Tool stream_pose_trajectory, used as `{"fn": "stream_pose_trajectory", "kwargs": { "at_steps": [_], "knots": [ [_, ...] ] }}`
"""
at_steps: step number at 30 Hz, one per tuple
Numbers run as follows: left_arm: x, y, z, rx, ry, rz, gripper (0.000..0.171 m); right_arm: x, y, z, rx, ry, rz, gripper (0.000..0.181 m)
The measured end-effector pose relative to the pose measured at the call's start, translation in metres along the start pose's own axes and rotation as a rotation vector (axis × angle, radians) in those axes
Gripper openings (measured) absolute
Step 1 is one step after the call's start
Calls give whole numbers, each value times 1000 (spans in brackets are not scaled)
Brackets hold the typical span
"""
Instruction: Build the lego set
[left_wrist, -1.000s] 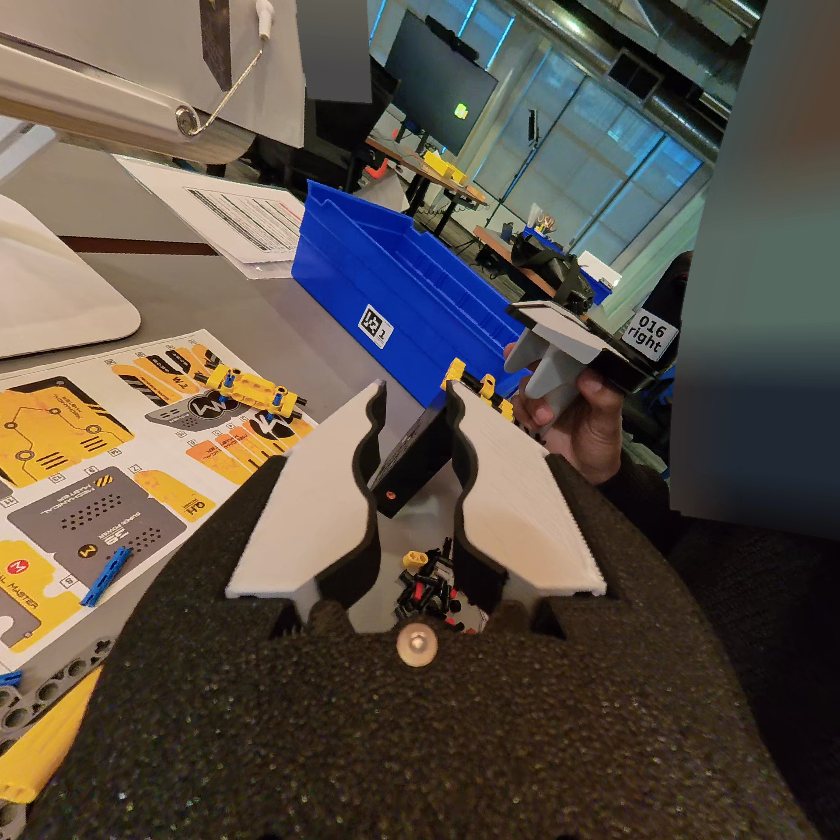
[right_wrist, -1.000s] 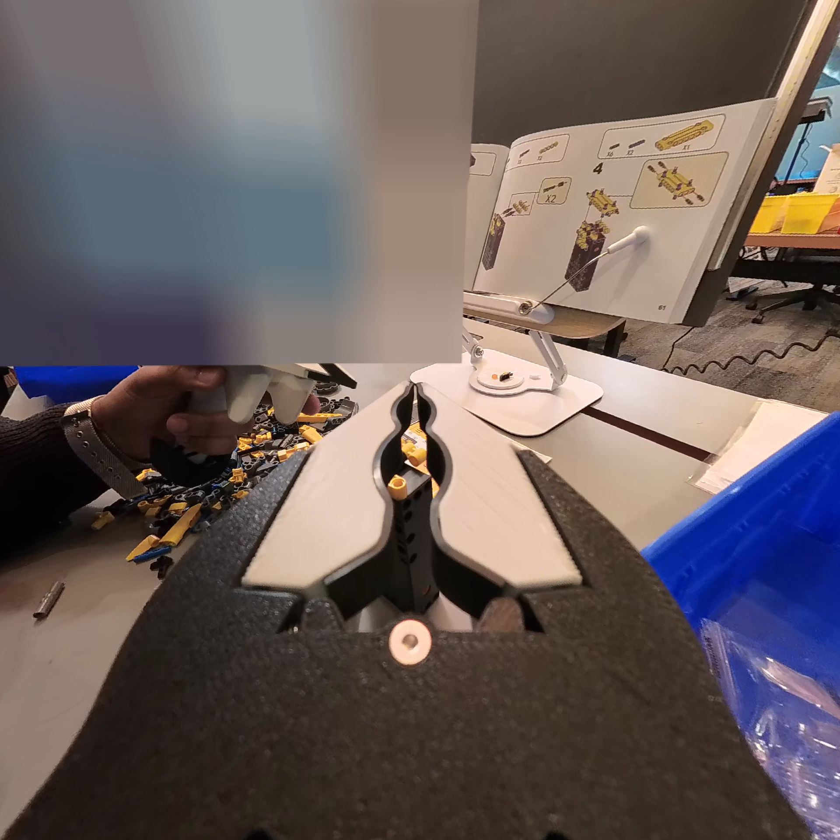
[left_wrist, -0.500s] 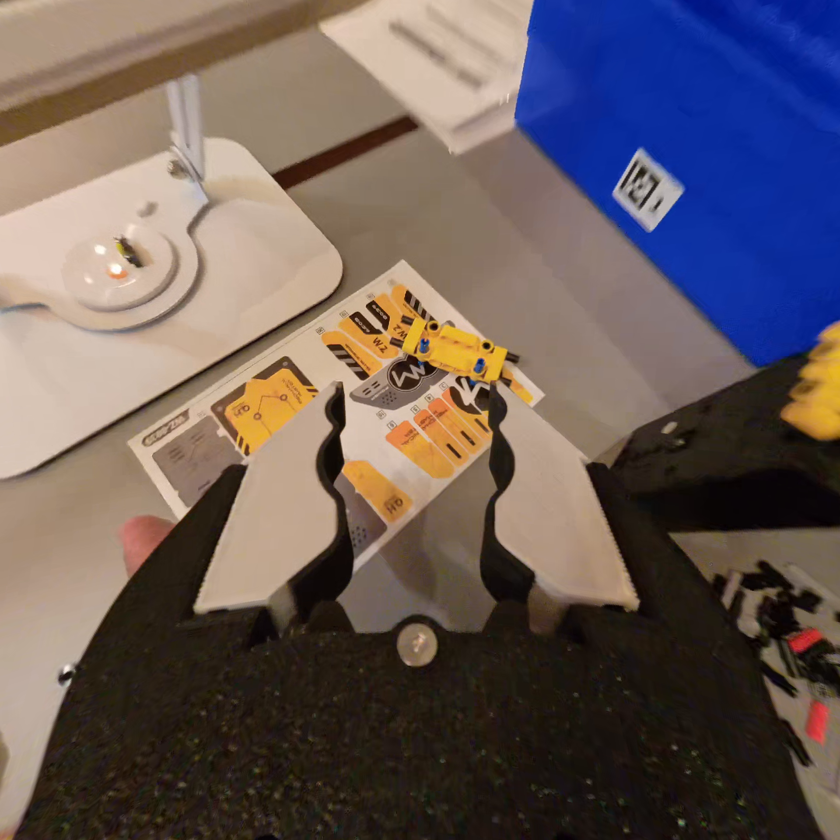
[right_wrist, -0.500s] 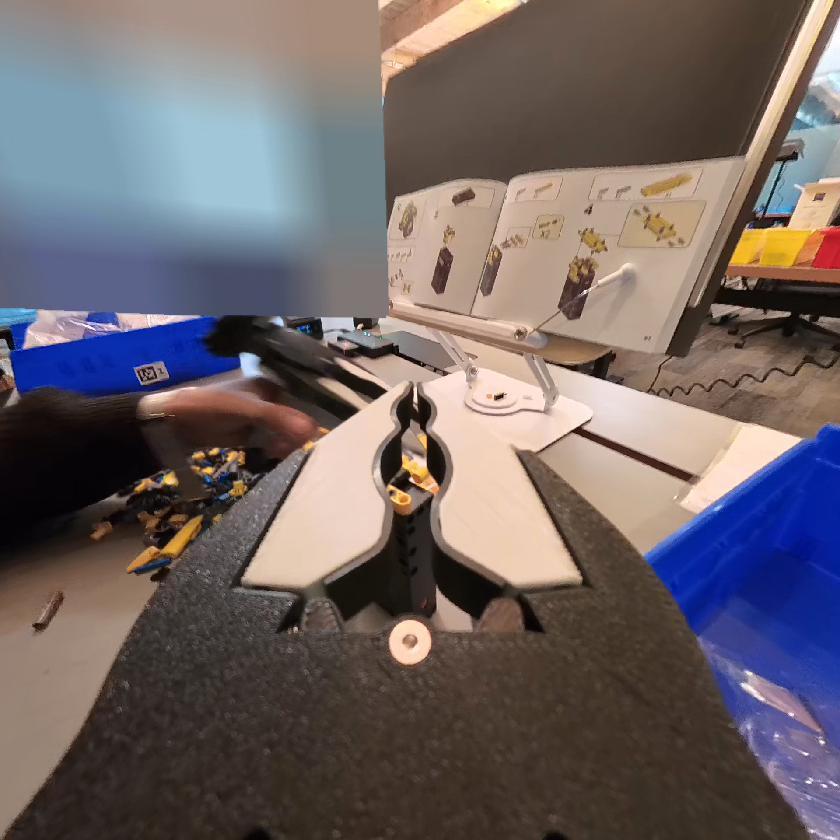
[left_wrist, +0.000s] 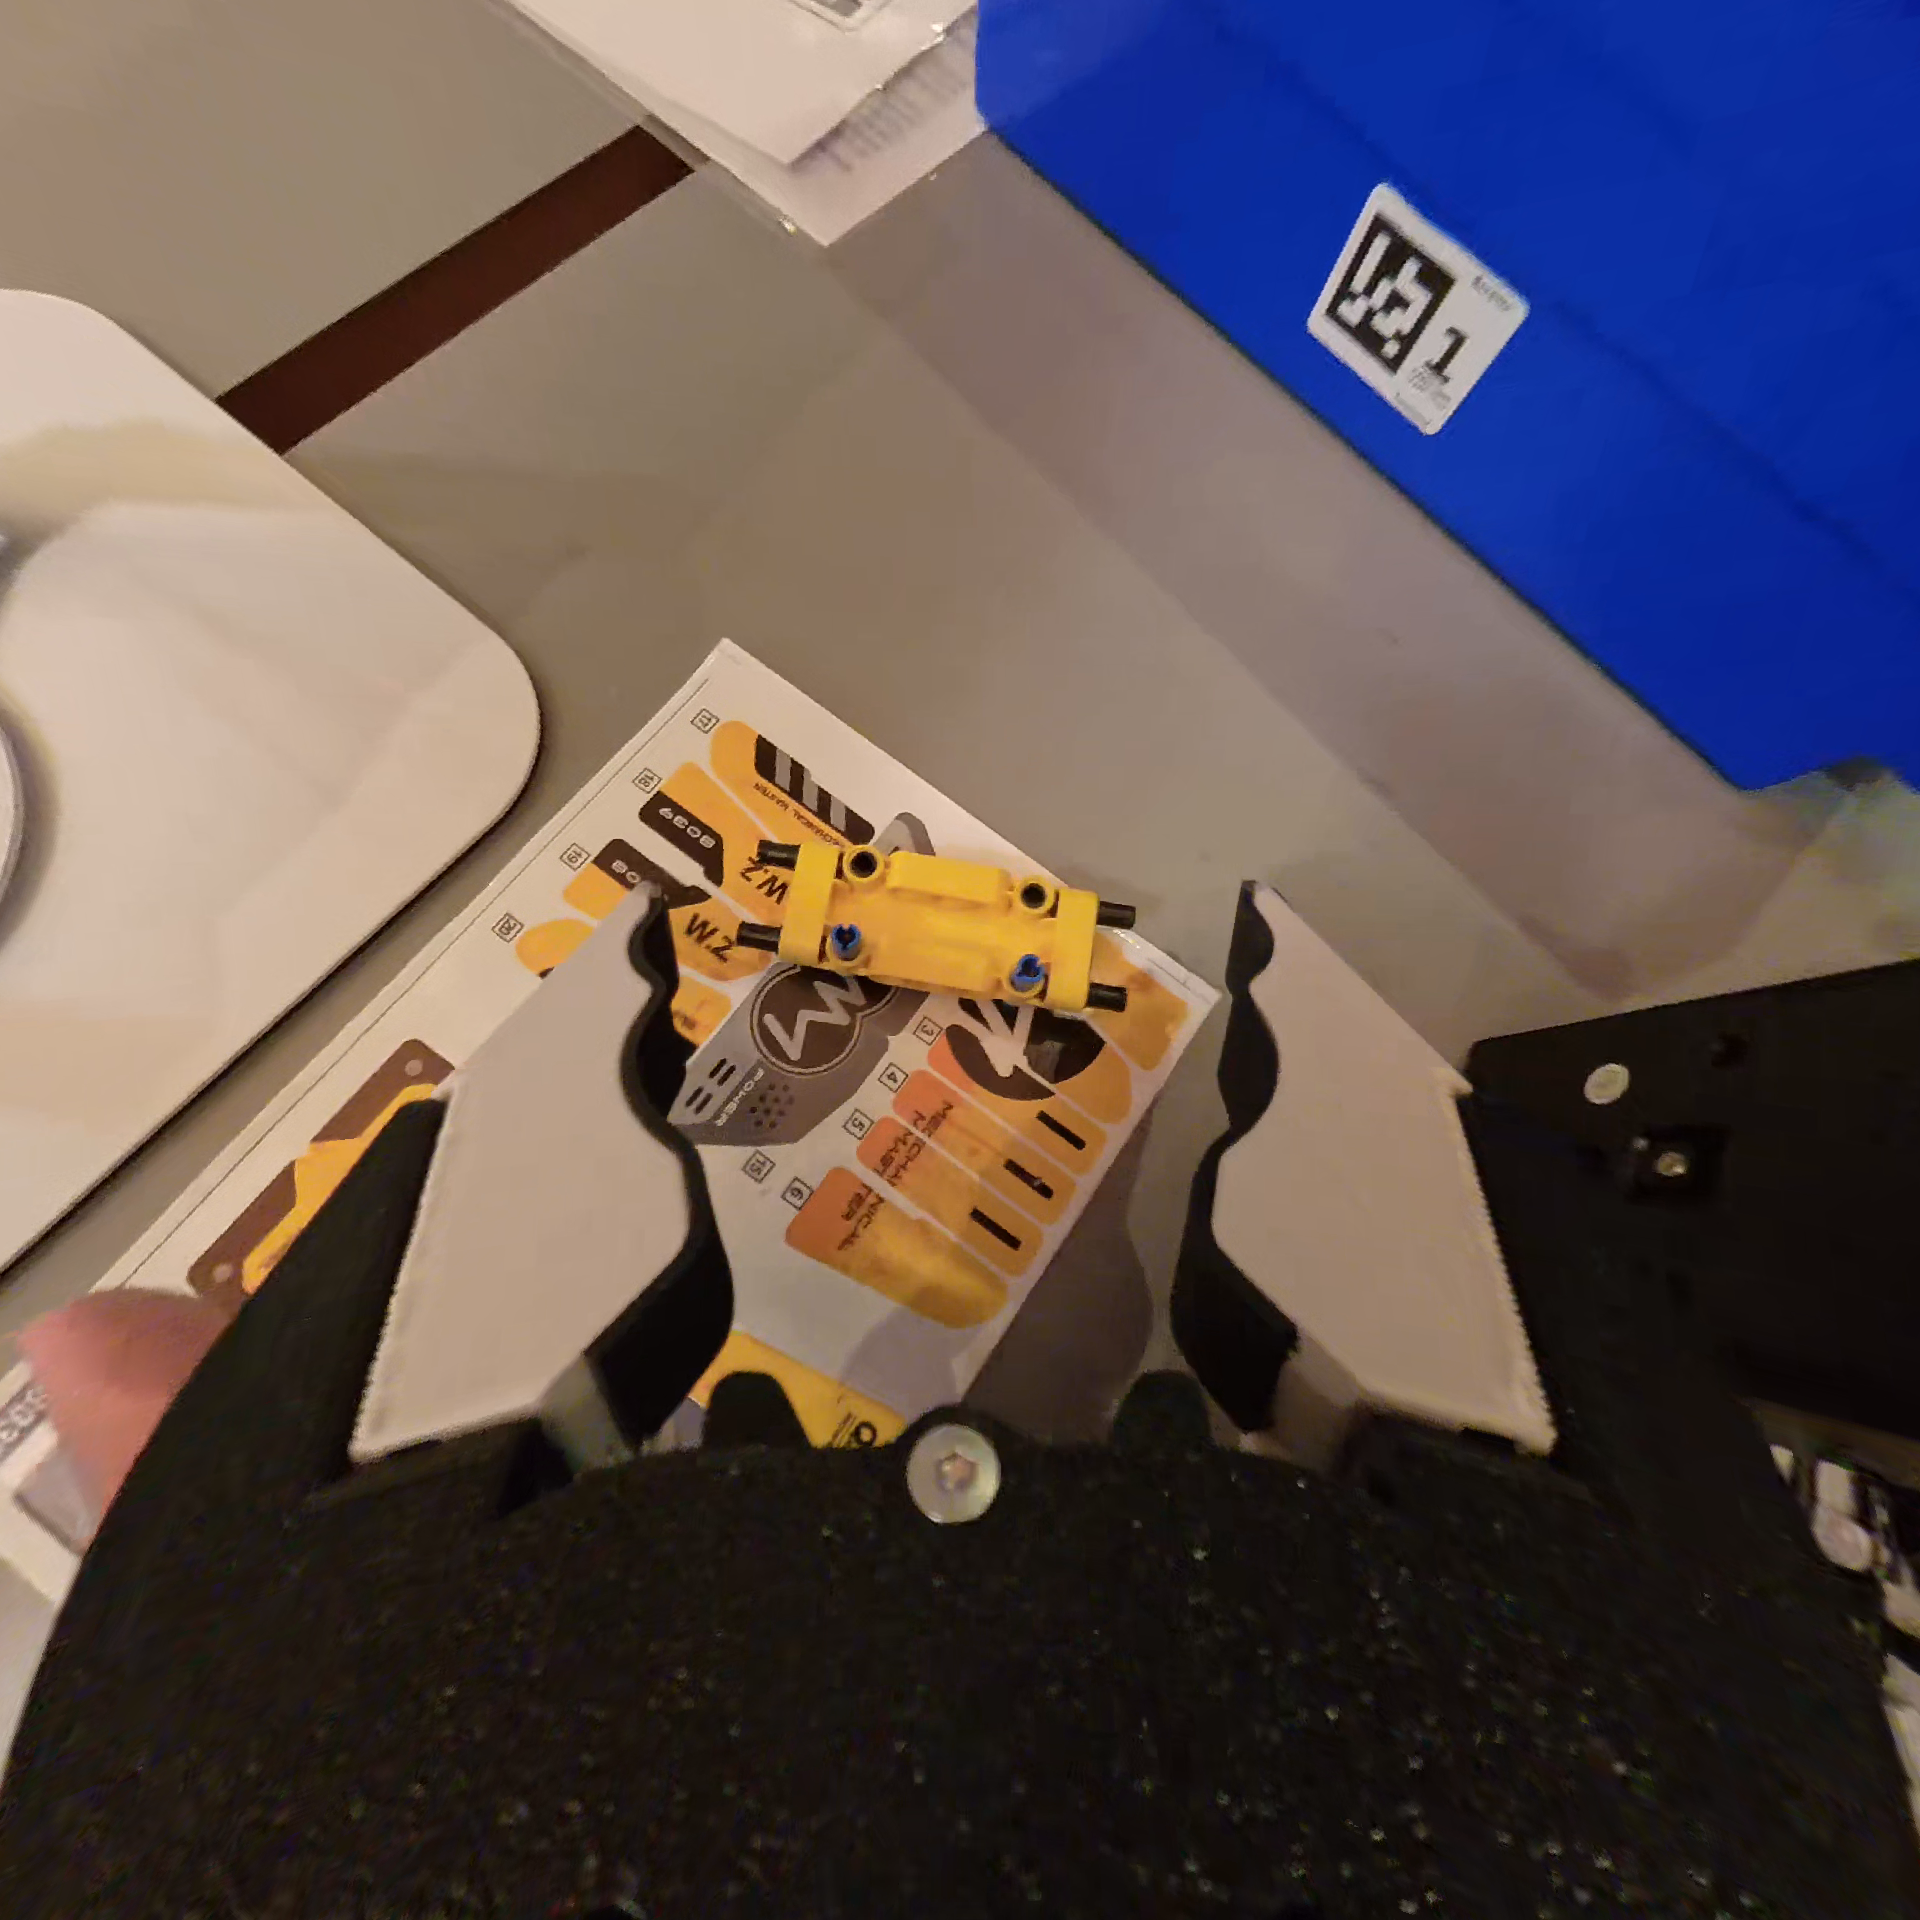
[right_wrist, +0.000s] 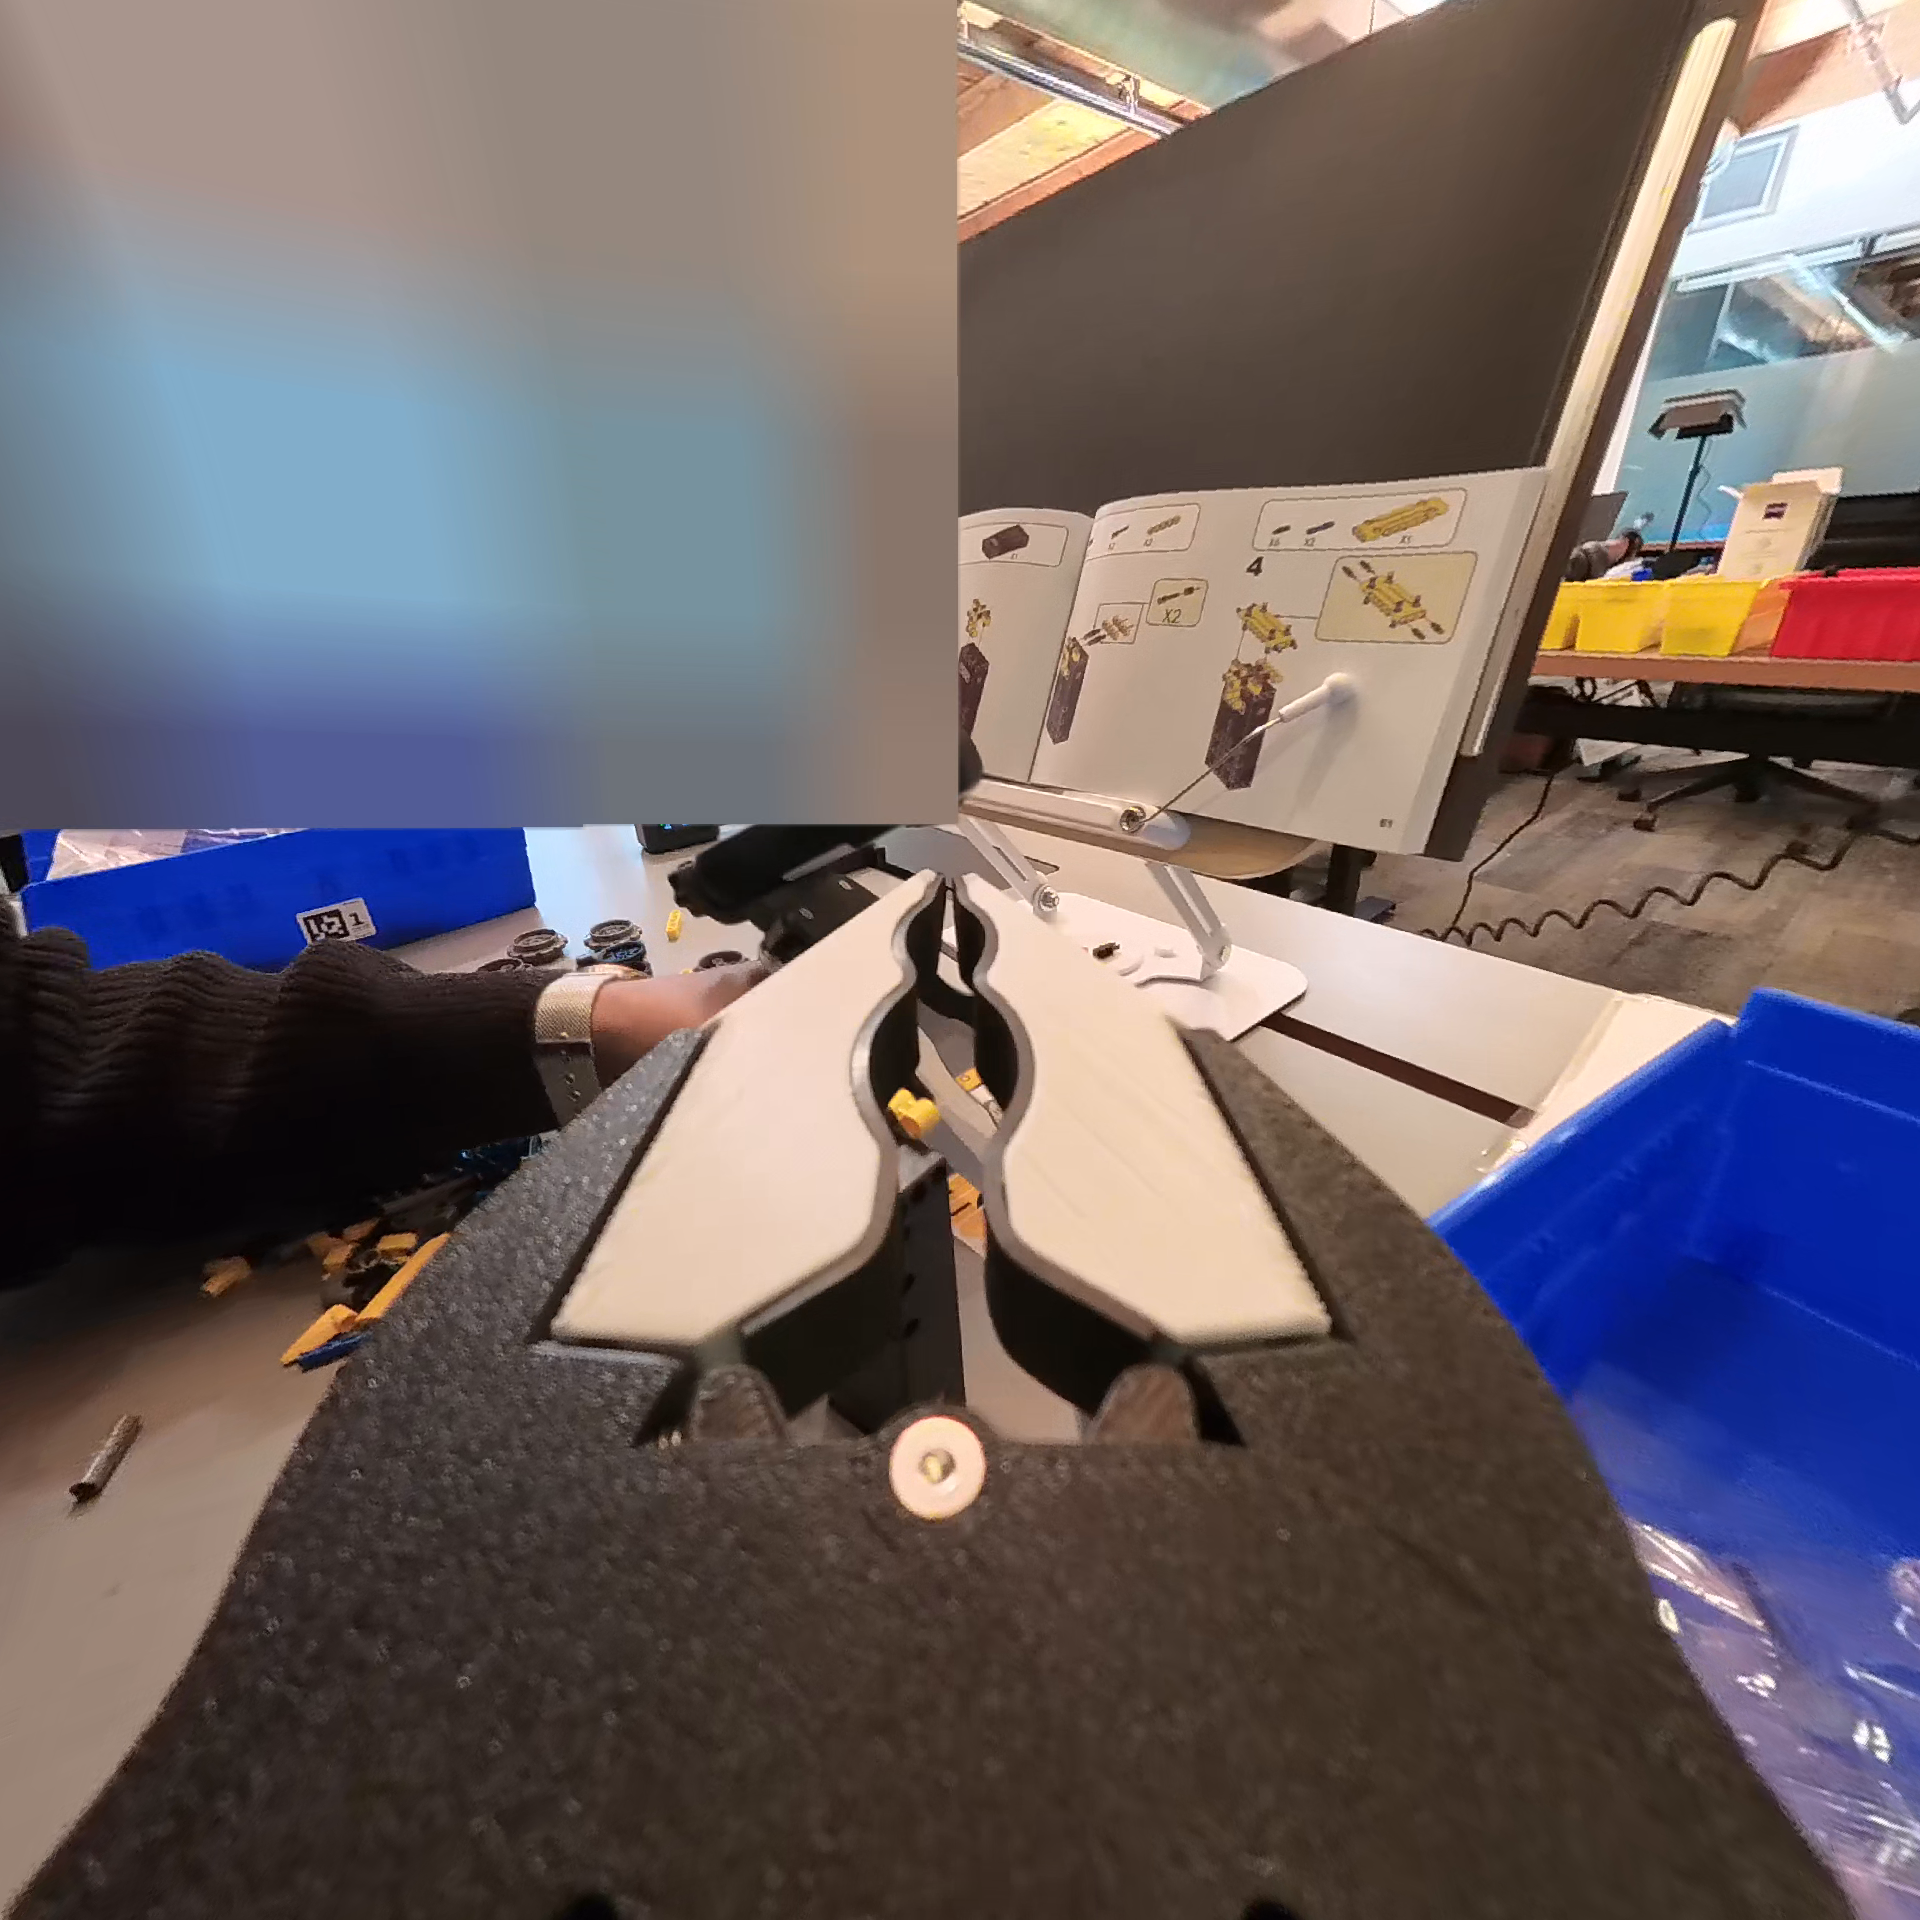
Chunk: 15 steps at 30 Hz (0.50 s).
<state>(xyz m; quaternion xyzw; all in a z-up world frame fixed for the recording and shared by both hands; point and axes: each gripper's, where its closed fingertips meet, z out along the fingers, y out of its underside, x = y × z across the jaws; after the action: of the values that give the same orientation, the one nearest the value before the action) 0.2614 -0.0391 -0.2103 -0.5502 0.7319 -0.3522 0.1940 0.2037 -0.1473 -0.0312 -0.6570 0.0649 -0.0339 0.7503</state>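
My left gripper (left_wrist: 945, 902) is open wide and empty, pointing down at a sticker sheet (left_wrist: 935, 1174) on the grey table. A small yellow brick assembly (left_wrist: 935, 925) with black and blue pins lies on the sheet, just ahead of and between the fingertips, untouched. My right gripper (right_wrist: 951, 891) is shut on an upright black block (right_wrist: 914, 1278) with a yellow pin (right_wrist: 914, 1112) at its top. The left gripper (right_wrist: 790, 883) also shows in the right wrist view, held by a hand with a dark sleeve (right_wrist: 260, 1091).
A blue bin (left_wrist: 1558, 312) stands close at the upper right. A white stand base (left_wrist: 208, 727) lies left and carries an open instruction booklet (right_wrist: 1247, 644). Another blue bin (right_wrist: 1714, 1299) is at right. Loose yellow and black pieces (right_wrist: 364, 1268) are scattered left.
My left gripper let go of the black block, opened wide, and swung down over the sticker sheet toward the yellow assembly. My right gripper kept the block.
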Motion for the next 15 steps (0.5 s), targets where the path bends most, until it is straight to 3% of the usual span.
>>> {"fn": "stream_pose_trajectory", "kwargs": {
  "at_steps": [3, 6, 11, 15],
  "knots": [
    [0, 2, 1, -8, 6, 11, 102, 1, 1, 0, -3, 2, 5, 2],
    [2, 1, -2, 2, 25, 21, 69, 3, 4, 1, -8, 3, 10, 2],
    [6, -2, -12, 25, 15, 79, 68, 3, 6, 1, -12, 3, 13, 2],
    [7, -14, -37, 113, -30, 123, 68, 3, 7, 2, -12, 0, 19, 2]
  ]
}}
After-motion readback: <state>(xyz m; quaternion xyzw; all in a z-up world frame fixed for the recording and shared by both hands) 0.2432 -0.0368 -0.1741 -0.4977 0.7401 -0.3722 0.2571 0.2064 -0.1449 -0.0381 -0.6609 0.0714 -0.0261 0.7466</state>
